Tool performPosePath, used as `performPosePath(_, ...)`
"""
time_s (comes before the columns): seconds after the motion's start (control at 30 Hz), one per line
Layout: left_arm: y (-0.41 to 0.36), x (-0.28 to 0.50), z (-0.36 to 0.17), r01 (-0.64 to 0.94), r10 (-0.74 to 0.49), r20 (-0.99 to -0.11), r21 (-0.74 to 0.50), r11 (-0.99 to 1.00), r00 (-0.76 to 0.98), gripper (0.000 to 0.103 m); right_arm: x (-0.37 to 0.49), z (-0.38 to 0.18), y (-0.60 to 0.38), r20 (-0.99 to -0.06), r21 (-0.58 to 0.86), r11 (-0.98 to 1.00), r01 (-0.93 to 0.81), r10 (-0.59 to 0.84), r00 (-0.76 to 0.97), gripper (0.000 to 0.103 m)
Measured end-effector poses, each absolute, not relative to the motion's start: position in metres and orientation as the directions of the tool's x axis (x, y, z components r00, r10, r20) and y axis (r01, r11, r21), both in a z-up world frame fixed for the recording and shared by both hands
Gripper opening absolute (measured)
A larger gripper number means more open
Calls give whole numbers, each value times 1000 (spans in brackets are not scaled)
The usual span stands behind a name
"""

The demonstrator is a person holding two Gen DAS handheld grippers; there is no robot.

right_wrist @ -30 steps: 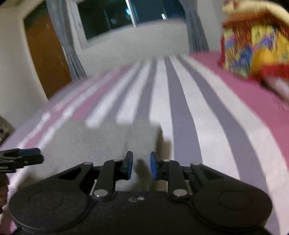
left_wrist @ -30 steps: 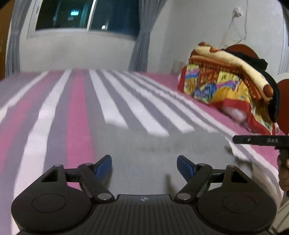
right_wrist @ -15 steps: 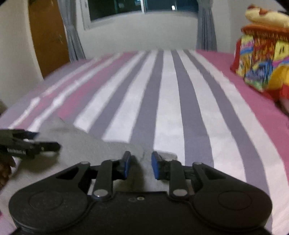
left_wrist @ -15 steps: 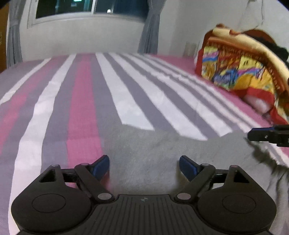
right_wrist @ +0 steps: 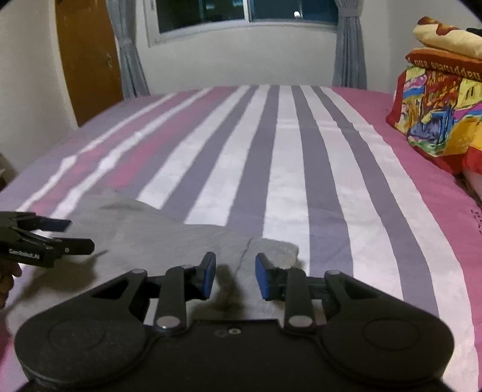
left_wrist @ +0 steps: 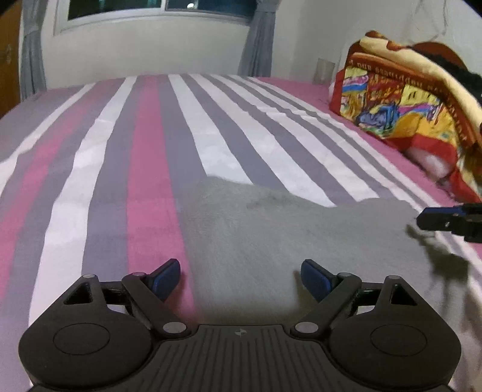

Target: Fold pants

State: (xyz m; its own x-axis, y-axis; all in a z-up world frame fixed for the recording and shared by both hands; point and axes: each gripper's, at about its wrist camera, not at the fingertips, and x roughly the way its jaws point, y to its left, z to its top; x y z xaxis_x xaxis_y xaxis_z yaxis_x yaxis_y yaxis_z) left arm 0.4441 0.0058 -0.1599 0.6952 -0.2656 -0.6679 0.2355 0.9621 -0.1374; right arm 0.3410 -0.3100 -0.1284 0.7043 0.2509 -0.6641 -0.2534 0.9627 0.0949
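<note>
Grey pants (left_wrist: 286, 235) lie flat on a striped bed sheet (left_wrist: 144, 156), folded into a wide slab. My left gripper (left_wrist: 241, 276) is open and empty, just above the pants' near left part. My right gripper (right_wrist: 235, 276) is open with a narrower gap, empty, over the pants' right end (right_wrist: 168, 238), where a fold edge shows. Each gripper shows in the other's view: the right at the right edge (left_wrist: 446, 221), the left at the left edge (right_wrist: 60, 238).
A colourful folded blanket pile (left_wrist: 409, 105) sits on the bed at the right, also in the right wrist view (right_wrist: 439, 114). A window with grey curtains (right_wrist: 241, 12) is beyond the bed. A brown door (right_wrist: 87, 57) stands at the far left.
Both grippers have lowered toward the pants, which now lie flat. The right gripper's jaws have opened a little wider. The left gripper stays open.
</note>
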Motion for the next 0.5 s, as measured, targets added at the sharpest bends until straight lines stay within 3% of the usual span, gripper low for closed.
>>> performPosePath(0.17,7,437,-187,205,-263,-709,-169,964,654,87,341,-151,-304,-726,69,969,-237,212,654,28)
performPosePath(0.5,5,426,-181,190,-243,-714,-155,969,656,87,331,-137,-299,-726,48,970,-240,199,658,28)
